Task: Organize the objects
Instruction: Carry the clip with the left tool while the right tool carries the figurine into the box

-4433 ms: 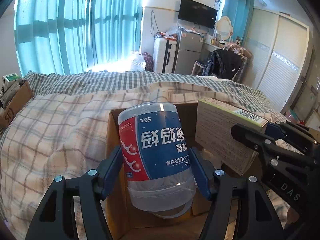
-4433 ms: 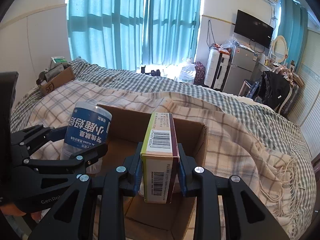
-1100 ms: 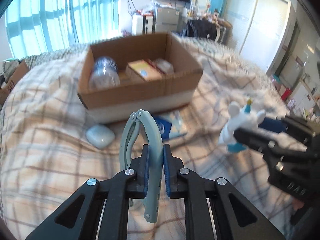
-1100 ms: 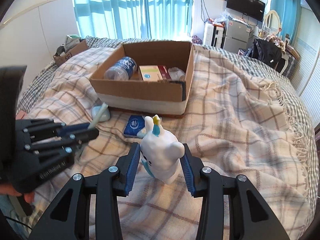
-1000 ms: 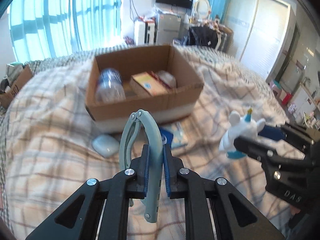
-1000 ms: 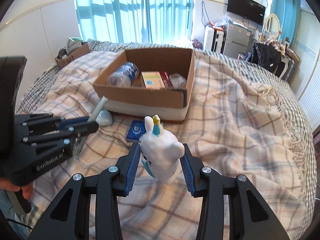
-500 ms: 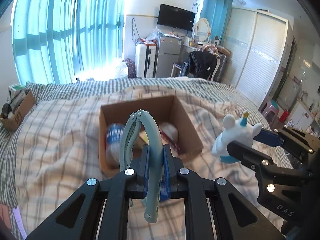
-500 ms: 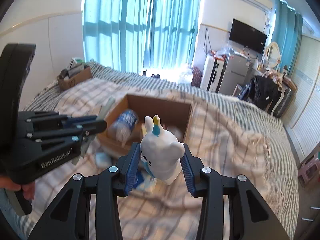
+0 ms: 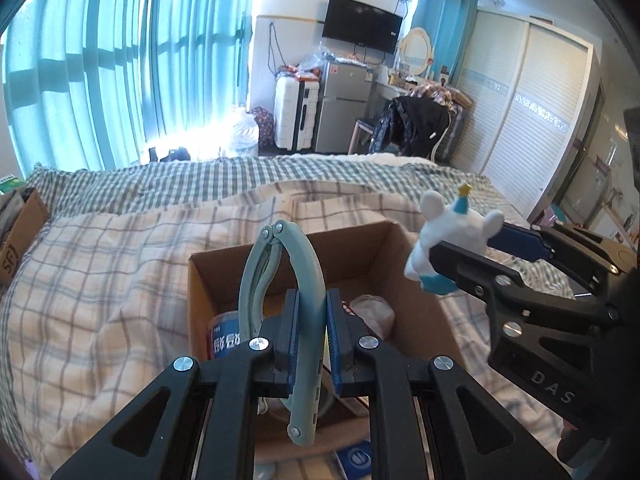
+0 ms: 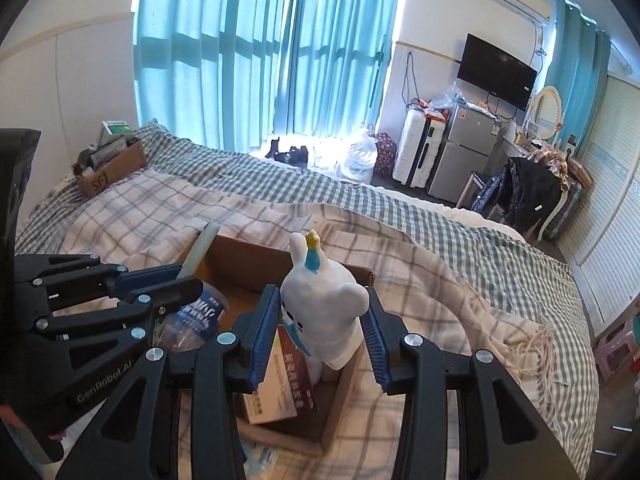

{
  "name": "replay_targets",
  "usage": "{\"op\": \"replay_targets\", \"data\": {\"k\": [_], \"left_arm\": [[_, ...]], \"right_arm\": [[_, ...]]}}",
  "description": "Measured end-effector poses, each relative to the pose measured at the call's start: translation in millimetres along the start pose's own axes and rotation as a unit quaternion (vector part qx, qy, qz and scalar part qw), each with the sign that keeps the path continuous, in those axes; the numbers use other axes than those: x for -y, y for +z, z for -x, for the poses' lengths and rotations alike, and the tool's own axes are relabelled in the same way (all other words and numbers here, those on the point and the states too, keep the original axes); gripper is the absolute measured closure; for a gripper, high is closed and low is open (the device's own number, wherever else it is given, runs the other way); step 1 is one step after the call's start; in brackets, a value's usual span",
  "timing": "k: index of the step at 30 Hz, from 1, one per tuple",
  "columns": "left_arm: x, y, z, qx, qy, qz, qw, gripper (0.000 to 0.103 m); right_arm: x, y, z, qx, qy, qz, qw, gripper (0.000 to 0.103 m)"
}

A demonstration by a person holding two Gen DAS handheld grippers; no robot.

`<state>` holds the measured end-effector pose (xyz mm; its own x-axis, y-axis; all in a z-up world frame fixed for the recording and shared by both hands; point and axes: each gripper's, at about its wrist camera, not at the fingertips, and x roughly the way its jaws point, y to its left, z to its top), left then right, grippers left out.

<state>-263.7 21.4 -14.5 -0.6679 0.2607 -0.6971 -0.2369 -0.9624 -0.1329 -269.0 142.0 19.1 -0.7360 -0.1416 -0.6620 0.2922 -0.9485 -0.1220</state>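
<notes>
Over the open cardboard box (image 9: 400, 248), left tool (image 9: 308, 338) pinches curved pale-green plastic tongs (image 9: 306, 276); right tool (image 10: 318, 338) clamps a smooth white bear figurine (image 10: 320, 304).

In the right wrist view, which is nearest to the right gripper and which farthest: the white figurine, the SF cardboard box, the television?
1. White figurine: held in the right gripper.
2. SF cardboard box: far left, on the bed.
3. Television: on the back wall, upper right.

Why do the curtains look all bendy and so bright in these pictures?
Left wrist view: the fisheye lens bows the curtains near the edge, and sunlight glares white on the floor below them. Right wrist view: daylight glows through the curtains; the held toy stays sharp.
</notes>
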Motion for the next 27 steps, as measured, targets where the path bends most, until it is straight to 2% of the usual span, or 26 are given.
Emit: {"op": "replay_targets", "data": {"k": [6,10,15,16,17,19,20,22,23,24,27], "left_arm": [[-1.3,-0.9,-29.1,-0.016,0.002,-0.009,0.9998,0.091],[0.7,-3.7,-35.8,-0.023,0.001,-0.014,0.9996,0.091],[1.6,-4.6,-27.8,-0.029,0.015,-0.008,0.9994,0.090],[3.1,-5.1,-22.3,-0.029,0.021,-0.010,0.9993,0.090],[4.3,-5.5,-17.1,-0.028,0.027,-0.013,0.9992,0.088],[7.3,-5.4,-5.8,-0.026,0.036,-0.020,0.9988,0.085],[9.5,-5.9,4.6,-0.021,0.041,-0.024,0.9986,0.081],[11.1,-6.9,20.2,-0.012,0.048,-0.025,0.9985,0.066],[12.0,-8.3,33.0,-0.003,0.054,-0.022,0.9983,0.050],[12.2,-8.4,41.5,0.004,0.059,-0.019,0.9981,0.044],[11.8,-11.4,70.2,0.021,0.069,-0.013,0.9973,0.044]], "right_arm": [[5.6,-5.7,-49.6,-0.026,0.007,-0.009,1.000,0.063],[13.3,-15.5,-63.4,-0.033,0.015,-0.020,0.999,0.063],[22.7,-16.9,-46.0,-0.018,0.006,-0.031,0.999,0.062],[22.8,-15.3,-39.1,-0.014,0.008,-0.034,0.999,0.057],[23.4,-14.6,-31.7,-0.010,0.007,-0.035,0.999,0.049],[24.9,-12.9,-11.3,0.005,-0.002,-0.036,0.999,0.045],[25.2,-11.9,-2.1,0.009,-0.005,-0.036,0.999,0.044],[26.0,-10.3,19.5,0.016,-0.010,-0.036,0.999,0.044],[26.1,-9.5,29.4,0.019,-0.013,-0.036,0.999,0.042],[25.6,-9.9,40.8,0.024,-0.016,-0.034,0.999,0.041],[24.2,-12.1,74.8,0.038,-0.023,-0.032,0.998,0.038]]}}
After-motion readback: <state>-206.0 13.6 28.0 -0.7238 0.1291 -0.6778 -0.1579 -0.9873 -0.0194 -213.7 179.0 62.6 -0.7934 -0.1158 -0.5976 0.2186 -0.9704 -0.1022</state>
